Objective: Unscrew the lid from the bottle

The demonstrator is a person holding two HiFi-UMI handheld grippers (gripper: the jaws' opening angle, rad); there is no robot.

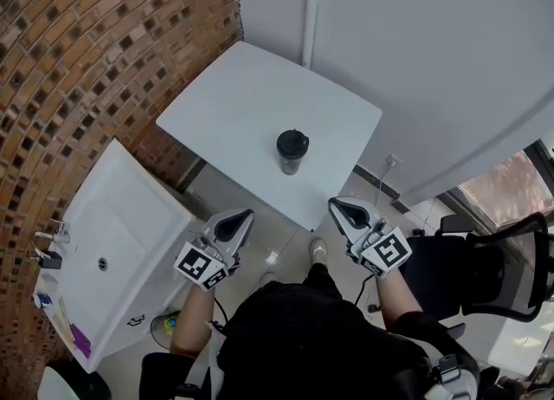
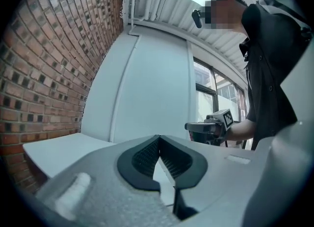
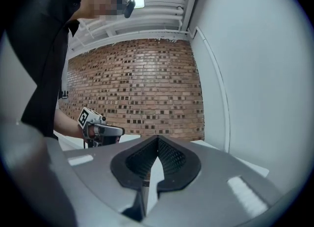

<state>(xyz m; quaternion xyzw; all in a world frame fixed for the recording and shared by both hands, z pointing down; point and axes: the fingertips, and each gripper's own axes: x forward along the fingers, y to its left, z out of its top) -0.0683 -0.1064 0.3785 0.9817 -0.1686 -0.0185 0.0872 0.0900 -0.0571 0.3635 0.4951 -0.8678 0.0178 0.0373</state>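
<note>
Tongs: left gripper [image 1: 232, 227], right gripper [image 1: 351, 214] both closed, empty (pads meeting); held short of bottle [image 1: 292, 160], one either side, likely staged for approach; lid [image 1: 293, 142] on bottle, untouched.

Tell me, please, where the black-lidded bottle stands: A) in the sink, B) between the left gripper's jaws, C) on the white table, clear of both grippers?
C: the bottle stands upright on the white table, lid on; the left gripper and right gripper, both shut and empty, sit short of its edge.
</note>
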